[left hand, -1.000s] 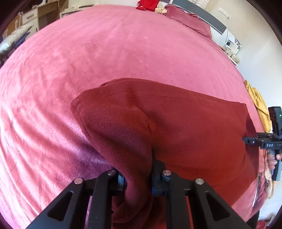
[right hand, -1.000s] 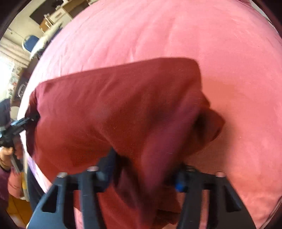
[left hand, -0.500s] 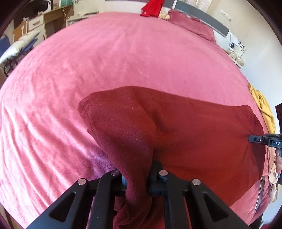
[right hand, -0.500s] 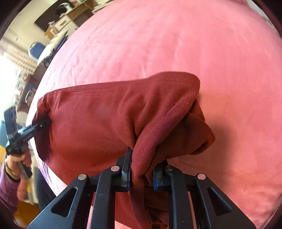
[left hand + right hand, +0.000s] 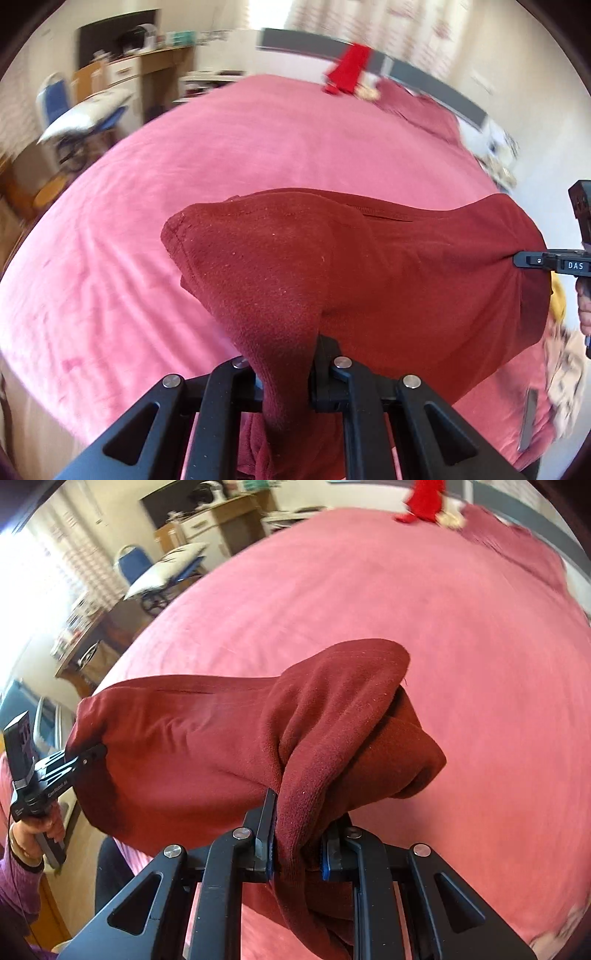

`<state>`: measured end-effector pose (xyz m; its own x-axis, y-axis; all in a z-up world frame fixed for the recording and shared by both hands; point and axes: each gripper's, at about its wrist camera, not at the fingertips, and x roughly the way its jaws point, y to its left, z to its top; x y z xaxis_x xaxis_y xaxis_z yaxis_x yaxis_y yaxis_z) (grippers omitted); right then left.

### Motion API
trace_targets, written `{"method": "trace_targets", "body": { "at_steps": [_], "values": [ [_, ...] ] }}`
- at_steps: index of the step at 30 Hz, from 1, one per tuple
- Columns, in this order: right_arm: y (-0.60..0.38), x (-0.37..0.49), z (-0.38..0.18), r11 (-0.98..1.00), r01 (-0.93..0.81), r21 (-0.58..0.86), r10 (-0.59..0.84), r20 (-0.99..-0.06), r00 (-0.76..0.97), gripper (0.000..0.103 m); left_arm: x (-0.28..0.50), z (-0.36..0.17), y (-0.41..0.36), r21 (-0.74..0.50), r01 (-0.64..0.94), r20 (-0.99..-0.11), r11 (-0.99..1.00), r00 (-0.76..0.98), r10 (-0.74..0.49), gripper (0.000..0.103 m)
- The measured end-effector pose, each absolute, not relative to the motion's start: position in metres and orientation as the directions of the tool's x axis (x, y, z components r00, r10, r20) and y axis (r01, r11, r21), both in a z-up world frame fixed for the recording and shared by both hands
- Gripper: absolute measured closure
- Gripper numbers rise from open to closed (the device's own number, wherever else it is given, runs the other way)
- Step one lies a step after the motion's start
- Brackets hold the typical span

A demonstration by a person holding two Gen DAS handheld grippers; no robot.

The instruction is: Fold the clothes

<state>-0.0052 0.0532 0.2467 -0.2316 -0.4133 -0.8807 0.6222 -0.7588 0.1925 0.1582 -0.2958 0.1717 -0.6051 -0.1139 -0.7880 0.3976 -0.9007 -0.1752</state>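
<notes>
A dark maroon garment [image 5: 369,288] hangs stretched between my two grippers above the pink bed [image 5: 258,147]. In the left wrist view my left gripper [image 5: 286,373] is shut on a bunched corner of it, and the right gripper [image 5: 524,260] pinches the opposite edge at far right. In the right wrist view the garment [image 5: 192,746] sags from my right gripper [image 5: 295,845], which is shut on a thick fold. The left gripper [image 5: 96,753] grips the cloth's far left edge there, held by a hand [image 5: 33,823] in a purple sleeve.
A bright red garment [image 5: 349,70] and a maroon pillow [image 5: 417,107] lie at the head of the bed [image 5: 406,590]. Yellow cloth [image 5: 557,302] sits off the right side. A blue chair [image 5: 55,99] and a desk [image 5: 162,62] stand beyond the left side.
Both grippers have risen and tilted up, lifting the garment off the bed. The right gripper's jaws closed on a bunched fold. More of the room shows now.
</notes>
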Motion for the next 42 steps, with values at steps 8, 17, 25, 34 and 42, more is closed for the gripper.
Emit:
{"method": "trace_targets", "body": {
  "at_steps": [8,17,25,34,42],
  "values": [
    [-0.13,-0.006,0.265,-0.633,0.755,0.169,-0.436,-0.884,-0.167,0.085,0.232,0.141,-0.415,-0.165,0.623,-0.779,-0.765,-0.558,-0.286,0.091],
    [-0.337,-0.011,0.204,-0.507,0.842,0.186,-0.441,-0.895,-0.069,0.085,0.314,0.073,-0.54,-0.184,0.841,-0.81,-0.508,-0.423,-0.406,0.091],
    [-0.467,-0.023,0.12,-0.541,0.822,0.179,-0.385,-0.922,-0.053,0.083,0.337,0.006,-0.601,-0.195,0.909,-0.869,-0.369,-0.334,-0.365,0.086],
    [-0.462,-0.067,0.086,-0.634,0.731,0.25,-0.353,-0.936,0.014,0.039,0.357,0.001,-0.595,-0.228,0.898,-0.835,-0.376,-0.379,-0.399,0.077],
    [-0.407,-0.098,0.151,-0.598,0.728,0.335,-0.516,-0.856,-0.029,0.03,0.399,0.025,-0.587,-0.334,0.883,-0.804,-0.331,-0.45,-0.388,0.077]
  ]
}}
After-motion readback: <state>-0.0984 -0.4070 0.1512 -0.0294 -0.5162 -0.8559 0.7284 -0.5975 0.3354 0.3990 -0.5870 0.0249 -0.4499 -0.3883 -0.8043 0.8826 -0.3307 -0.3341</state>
